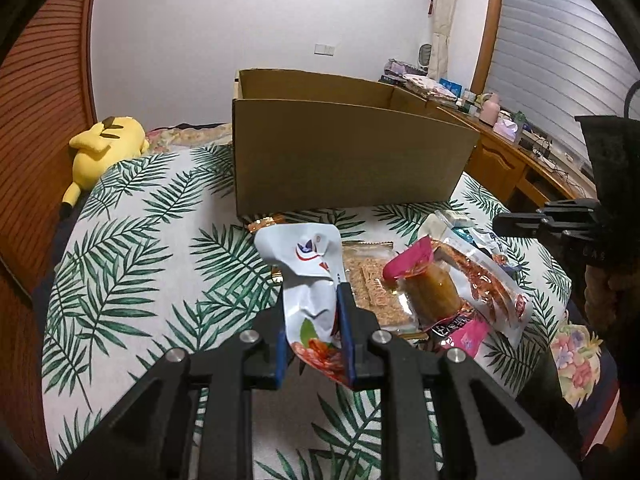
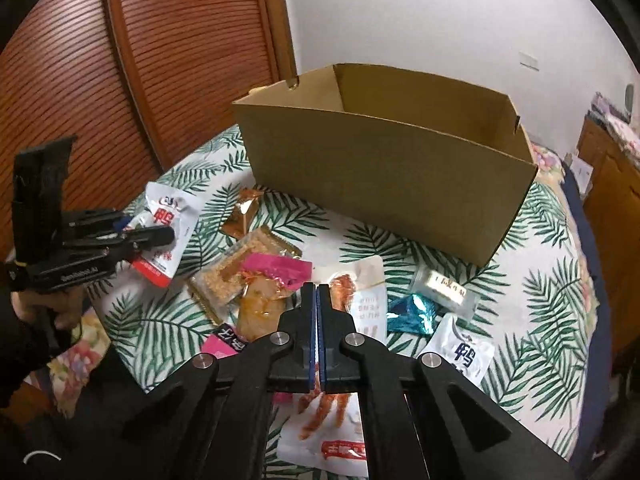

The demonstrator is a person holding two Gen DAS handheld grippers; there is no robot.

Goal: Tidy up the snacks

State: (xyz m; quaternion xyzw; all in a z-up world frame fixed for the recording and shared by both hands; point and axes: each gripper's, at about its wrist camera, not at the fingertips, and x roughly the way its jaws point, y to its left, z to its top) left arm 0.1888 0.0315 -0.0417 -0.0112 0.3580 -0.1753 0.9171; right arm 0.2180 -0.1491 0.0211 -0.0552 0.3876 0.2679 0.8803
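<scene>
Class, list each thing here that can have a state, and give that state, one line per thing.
Left gripper: shut on white snack pouch, lifted.
Right gripper: shut, holding nothing.
Cardboard box: open-topped, upright.
Pink-wrapped snack: sealed, lying on the bedspread.

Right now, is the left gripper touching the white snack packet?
Touching. In the left wrist view, the left gripper has its blue pads pressed on both sides of the white snack packet, which is crumpled between them.

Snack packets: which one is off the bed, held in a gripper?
The white duck-print packet clamped in the left gripper; the other packets lie loose on the leaf-print bedspread.
</scene>
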